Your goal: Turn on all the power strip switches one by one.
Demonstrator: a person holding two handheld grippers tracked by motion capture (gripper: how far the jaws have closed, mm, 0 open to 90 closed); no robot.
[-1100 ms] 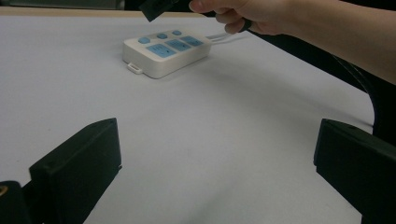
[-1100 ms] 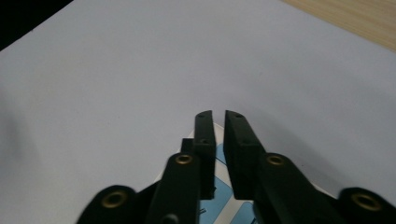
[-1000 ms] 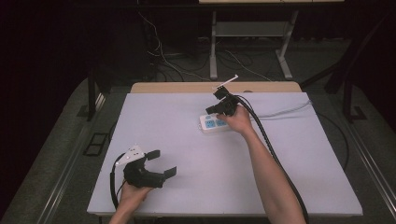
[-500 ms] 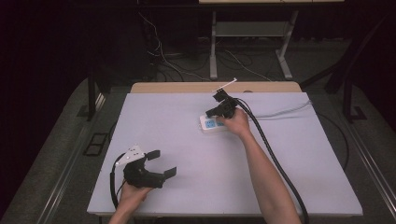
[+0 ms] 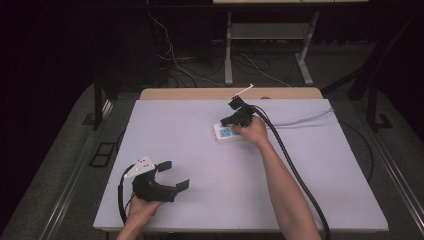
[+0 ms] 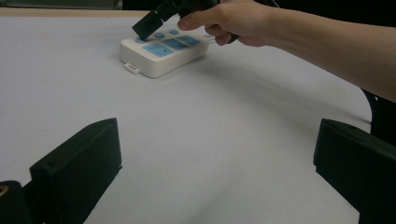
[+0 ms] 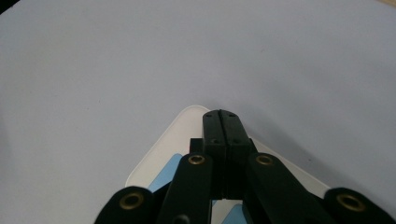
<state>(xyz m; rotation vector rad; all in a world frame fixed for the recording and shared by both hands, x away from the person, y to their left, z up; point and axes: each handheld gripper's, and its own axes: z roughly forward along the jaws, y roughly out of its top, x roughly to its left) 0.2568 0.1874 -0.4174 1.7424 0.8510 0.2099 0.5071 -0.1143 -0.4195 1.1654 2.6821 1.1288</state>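
Observation:
A white power strip [image 5: 226,134] with light blue buttons lies on the table's far middle, its grey cord running right. My right gripper [image 5: 227,120] is shut, jaws pressed together with nothing between them, and its tip rests on the strip's top near one end [image 7: 223,122]. In the left gripper view the same strip [image 6: 161,52] sits far ahead with the other hand's black jaw tip touching a blue button. My left gripper [image 5: 172,175] lies on the table near the front left, wide open and holding nothing, its two pads [image 6: 79,163] far apart.
The white table top [image 5: 200,150] has a wooden strip along its far edge. A thick black cable [image 5: 295,170] trails from the right gripper along the forearm. Beyond the table stand a metal frame and loose floor cables.
The right gripper and hand have shifted slightly left and down onto the power strip. The left gripper has stayed still.

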